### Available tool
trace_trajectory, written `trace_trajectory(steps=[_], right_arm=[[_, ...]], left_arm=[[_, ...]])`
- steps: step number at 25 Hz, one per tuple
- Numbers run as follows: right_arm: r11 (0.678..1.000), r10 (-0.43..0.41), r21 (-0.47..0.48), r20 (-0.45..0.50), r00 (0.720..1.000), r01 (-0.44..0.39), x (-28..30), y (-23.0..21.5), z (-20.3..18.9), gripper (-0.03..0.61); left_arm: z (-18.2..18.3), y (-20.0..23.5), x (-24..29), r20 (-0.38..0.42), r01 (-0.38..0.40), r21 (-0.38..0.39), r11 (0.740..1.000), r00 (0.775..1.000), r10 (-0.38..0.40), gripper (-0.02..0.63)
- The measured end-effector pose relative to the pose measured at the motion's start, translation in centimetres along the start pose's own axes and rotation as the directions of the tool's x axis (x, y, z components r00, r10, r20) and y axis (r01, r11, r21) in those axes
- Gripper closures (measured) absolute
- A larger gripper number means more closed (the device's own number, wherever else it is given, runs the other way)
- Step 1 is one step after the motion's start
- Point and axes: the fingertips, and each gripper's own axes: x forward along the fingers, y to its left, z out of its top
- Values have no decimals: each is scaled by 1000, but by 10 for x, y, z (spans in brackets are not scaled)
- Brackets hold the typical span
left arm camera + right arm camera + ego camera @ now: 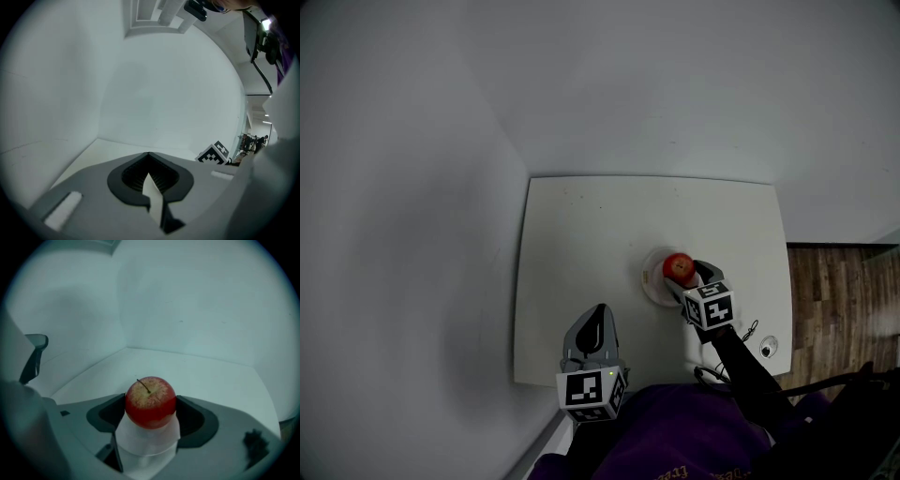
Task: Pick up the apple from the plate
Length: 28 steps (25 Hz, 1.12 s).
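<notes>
**Right claw gripping the apple at the plate, with the lift not yet clearly begun**

The right claw (pixel 151 405) is pressing its dark pads against both sides of the apple (pixel 679 267), which is sitting stem-up over the white plate (pixel 652 284) on the counter (pixel 581 244). I cannot tell whether it is resting on the plate or hanging just clear of it. The grasp looks to be in hand, so the next move is probably calling for a straight, steady raise that stops the round fruit slipping. The plate is holding nothing else. The left claw (pixel 598 314) is idling by the counter's near edge, jaws together and empty.
</notes>
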Motion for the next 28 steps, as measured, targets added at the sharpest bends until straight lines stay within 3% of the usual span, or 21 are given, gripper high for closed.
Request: trace_trajectory(steps=[12,28], right_arm=[[1000,-20,2,48,999,20,-22,-2,13,236],[1000,-8,-10,188,982,10,-55,4,48,236]], left_arm=[[1,-2,-1,13,-1,6,1000,1000,1,606],[6,-5,-1,30,10,12,1000,999,-10,606]])
